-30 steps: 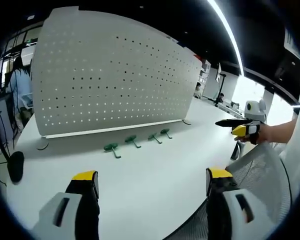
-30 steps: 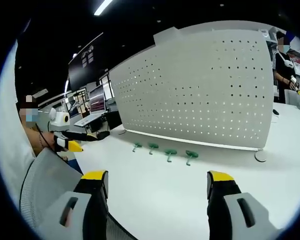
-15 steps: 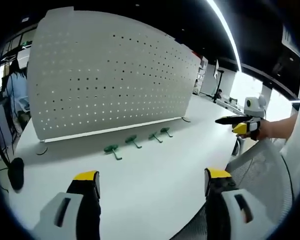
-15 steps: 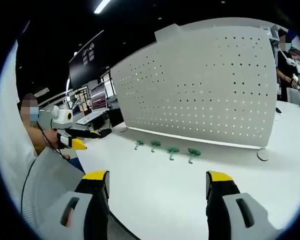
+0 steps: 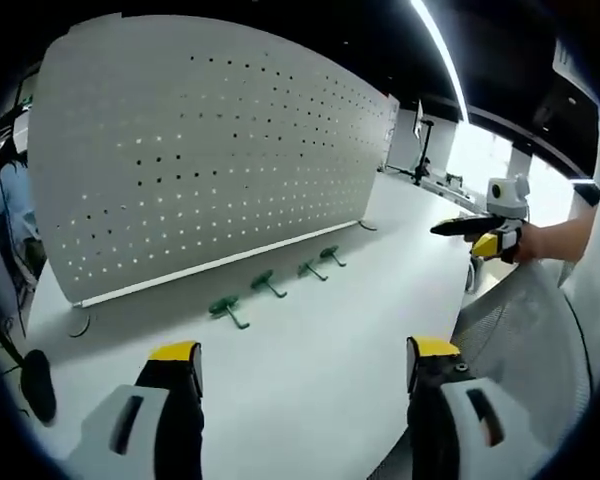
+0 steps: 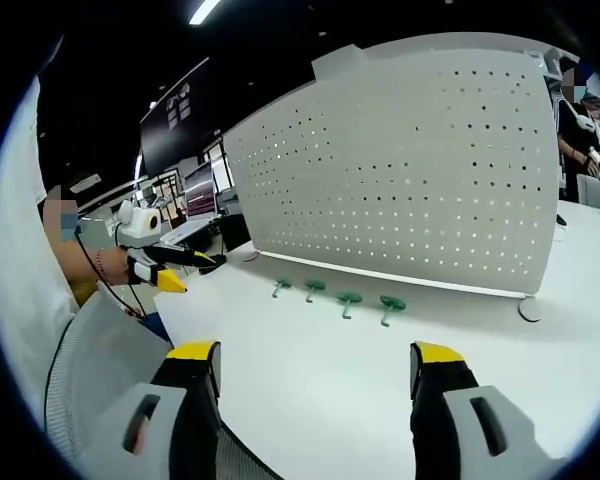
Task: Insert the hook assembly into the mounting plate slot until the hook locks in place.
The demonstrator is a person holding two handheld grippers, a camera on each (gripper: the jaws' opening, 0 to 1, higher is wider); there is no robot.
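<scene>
Hooks (image 5: 270, 285) lie in a row on the table (image 5: 310, 360) before the pegboard (image 5: 200, 150), within reach; left gripper (image 5: 295, 365) and right gripper (image 6: 305, 365) hover wide open, empty, ready to pick.

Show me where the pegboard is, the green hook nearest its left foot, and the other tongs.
pegboard (image 5: 210, 150), left gripper view, middle of its perforated face
green hook (image 5: 226, 309), left gripper view, on its base
right tongs (image 5: 446, 227), left gripper view, at the fingertips
</scene>
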